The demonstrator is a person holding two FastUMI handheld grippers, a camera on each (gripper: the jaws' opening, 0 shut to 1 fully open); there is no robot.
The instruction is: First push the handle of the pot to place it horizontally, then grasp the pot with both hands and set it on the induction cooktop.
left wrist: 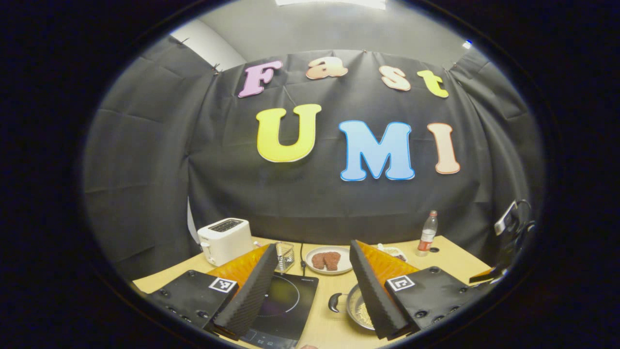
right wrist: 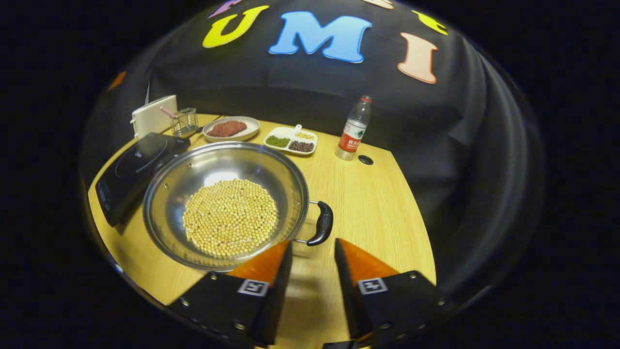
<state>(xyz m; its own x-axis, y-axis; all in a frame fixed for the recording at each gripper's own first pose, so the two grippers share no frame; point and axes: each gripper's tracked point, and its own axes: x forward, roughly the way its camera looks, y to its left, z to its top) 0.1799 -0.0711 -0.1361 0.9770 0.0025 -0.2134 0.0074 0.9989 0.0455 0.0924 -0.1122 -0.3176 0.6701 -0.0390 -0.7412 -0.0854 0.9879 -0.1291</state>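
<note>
- While the right gripper (right wrist: 312, 259) hovers, fingers apart, near the handle (right wrist: 320, 223), the pot (right wrist: 225, 203) rests beside the induction cooktop (right wrist: 133, 169).
- A hard shove risks spilling beans (right wrist: 230, 216).
- The left gripper (left wrist: 310, 286) is spread, holding nothing.

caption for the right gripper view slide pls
Right gripper, jaws open, near the handle of the bean-filled pot.

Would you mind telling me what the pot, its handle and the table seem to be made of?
Pot: likely stainless steel, polished; it mirrors the light. Handle: glossy black, probably plastic, on wire arms. Table: pale wood grain, possibly laminate.
</note>
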